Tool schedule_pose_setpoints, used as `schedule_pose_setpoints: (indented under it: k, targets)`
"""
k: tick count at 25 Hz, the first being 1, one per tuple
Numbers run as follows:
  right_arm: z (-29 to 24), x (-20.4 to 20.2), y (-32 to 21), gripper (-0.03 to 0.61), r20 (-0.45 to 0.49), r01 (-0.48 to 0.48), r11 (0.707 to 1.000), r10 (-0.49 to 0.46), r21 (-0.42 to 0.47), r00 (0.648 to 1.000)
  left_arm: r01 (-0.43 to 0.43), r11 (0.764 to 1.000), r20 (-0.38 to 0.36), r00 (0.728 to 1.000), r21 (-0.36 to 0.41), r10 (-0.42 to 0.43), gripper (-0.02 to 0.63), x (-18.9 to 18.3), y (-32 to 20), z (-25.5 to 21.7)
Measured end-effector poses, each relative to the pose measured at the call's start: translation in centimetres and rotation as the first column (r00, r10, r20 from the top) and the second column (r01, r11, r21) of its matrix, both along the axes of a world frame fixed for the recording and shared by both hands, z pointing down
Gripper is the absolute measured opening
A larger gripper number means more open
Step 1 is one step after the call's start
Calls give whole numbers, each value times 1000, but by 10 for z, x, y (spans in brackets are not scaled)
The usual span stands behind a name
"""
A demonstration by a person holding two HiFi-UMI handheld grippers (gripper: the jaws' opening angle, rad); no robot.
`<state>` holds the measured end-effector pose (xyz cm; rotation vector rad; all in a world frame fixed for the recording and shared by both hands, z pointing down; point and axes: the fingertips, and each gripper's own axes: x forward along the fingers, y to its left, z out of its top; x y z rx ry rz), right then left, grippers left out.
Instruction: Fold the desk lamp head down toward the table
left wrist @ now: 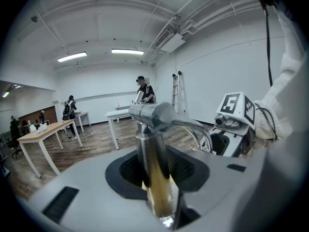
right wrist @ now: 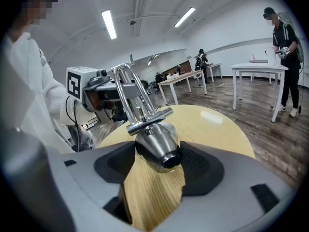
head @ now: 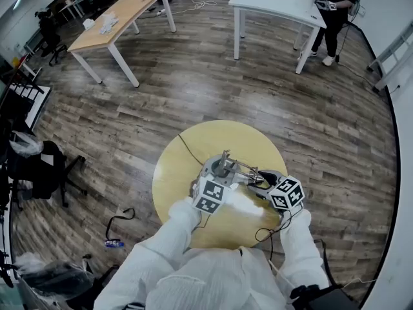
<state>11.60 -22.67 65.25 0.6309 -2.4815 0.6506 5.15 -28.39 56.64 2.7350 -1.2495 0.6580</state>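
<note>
A chrome metal desk lamp [head: 231,168] stands on a round, pale yellow wooden table [head: 245,137], on the half nearest the person and a little toward its right. The left gripper [head: 218,175] comes in from the near side, and its black pads are closed against the lamp's upright chrome post [left wrist: 153,163], which rises straight between them. The right gripper [head: 263,181] sits just beside the table's right rim, and its jaws hold the bullet-shaped chrome lamp head [right wrist: 157,146] at a narrow spacing, a pad touching each flank. The head points toward that gripper's camera, with bare tabletop visible beneath it. A twin-rod chrome arm [right wrist: 128,88] joins the post and the head, slanting between the two grippers, which are close together. A thin black cord [head: 189,150] runs from the lamp across the table to its far-left rim. The table's far and left parts are bare wood, leaving open surface on those sides. Around the table, the grey-brown plank floor [head: 213,76] lies open on the far side. Well apart stand a rectangular wood-topped table with white legs [head: 119,21] and a white table [head: 274,5], where a person in dark clothes [head: 335,11] stands. To the left, black bags and a chair [head: 39,166] crowd the floor. Nearer the table, a looped black cable [head: 119,217] and a small blue bottle [head: 114,243] lie on the boards.
</note>
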Motion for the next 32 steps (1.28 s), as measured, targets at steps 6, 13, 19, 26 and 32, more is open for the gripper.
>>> schedule_pose_setpoints:
  k: [6, 13, 19, 26, 32]
  targets:
    - [0, 2, 0, 275, -1, -10, 1000, 10, 9, 1000, 23, 999, 10, 1000, 30, -23, 114, 0, 2, -1]
    - [0, 3, 2, 276, -4, -48, 999, 49, 26, 999, 26, 998, -16, 1000, 56, -26, 114, -8, 8, -6]
    - [-14, 32, 2, 276, 41, -153, 988, 152, 17, 988, -5, 999, -64, 998, 54, 9, 121, -19, 20, -13]
    - [-42, 50, 19, 276, 59, -317, 941, 312, 121, 948, 64, 998, -104, 993, 29, -61, 129, -50, 46, -18]
    - [-48, 19, 58, 275, 61, -444, 880, 440, 169, 896, 175, 984, -59, 982, -43, -178, 127, -81, 87, 10]
